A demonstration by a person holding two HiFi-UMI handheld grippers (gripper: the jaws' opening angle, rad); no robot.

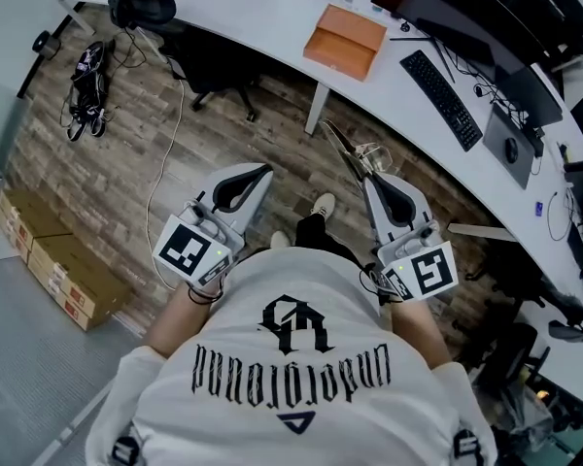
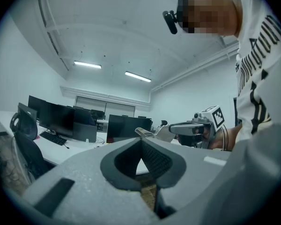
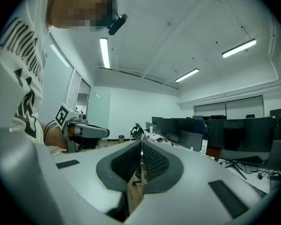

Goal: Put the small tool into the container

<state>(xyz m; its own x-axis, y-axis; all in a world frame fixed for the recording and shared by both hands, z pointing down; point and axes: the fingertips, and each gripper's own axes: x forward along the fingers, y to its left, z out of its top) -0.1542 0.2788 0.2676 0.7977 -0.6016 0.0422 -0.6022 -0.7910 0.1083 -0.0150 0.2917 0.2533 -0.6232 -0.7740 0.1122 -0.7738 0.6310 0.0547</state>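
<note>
A thin metallic small tool (image 1: 344, 148) sticks out forward from my right gripper (image 1: 368, 176), which is shut on it at waist height. In the right gripper view the tool (image 3: 141, 154) shows as a narrow strip pinched between the closed jaws. In the left gripper view its tip (image 2: 144, 133) points left from the right gripper (image 2: 171, 128). My left gripper (image 1: 267, 171) is shut with nothing in it; its tips meet (image 2: 141, 139). An orange flat box (image 1: 345, 40) lies on the white desk ahead, well beyond both grippers.
The curved white desk (image 1: 282, 17) carries a keyboard (image 1: 441, 98) and monitors (image 1: 447, 13). A black office chair (image 1: 214, 66) stands at its near edge. Cardboard boxes (image 1: 53, 260) sit on the floor at left, shoes (image 1: 85, 90) farther back.
</note>
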